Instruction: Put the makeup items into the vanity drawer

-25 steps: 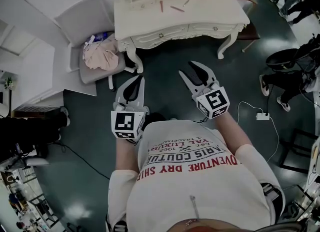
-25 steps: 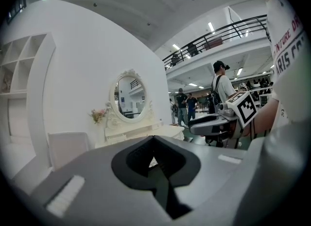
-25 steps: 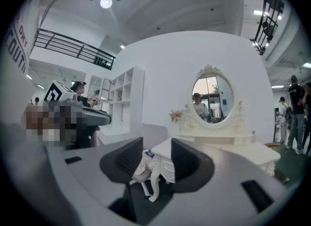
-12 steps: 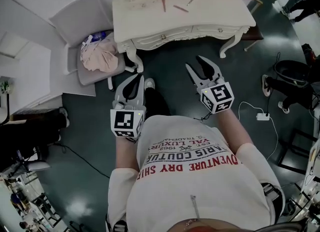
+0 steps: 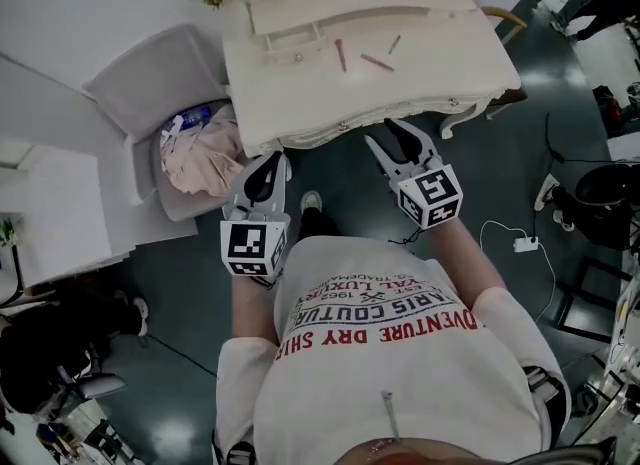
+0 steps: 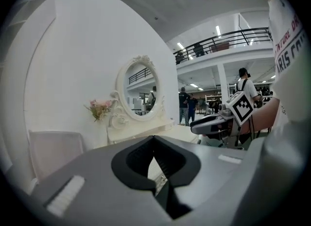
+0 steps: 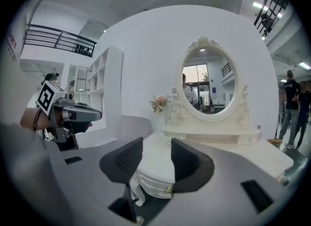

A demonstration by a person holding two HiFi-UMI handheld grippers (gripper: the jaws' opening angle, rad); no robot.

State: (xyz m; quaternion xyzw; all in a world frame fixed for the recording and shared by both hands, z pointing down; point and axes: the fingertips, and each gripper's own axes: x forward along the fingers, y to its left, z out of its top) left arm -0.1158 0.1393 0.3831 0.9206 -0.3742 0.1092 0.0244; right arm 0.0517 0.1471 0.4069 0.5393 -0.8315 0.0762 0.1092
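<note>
My left gripper [image 5: 270, 161] has its jaws together on nothing; my right gripper [image 5: 388, 135] has jaws that have just been opening and stand apart, empty. The makeup items [image 5: 340, 54], thin pink sticks, lie on the vanity top [image 5: 300, 93], upper middle of the head view, and could roll off if I bump it. The top's edge hides the drawer [image 7: 154, 181] from above, and the sticks are too small to name.
</note>
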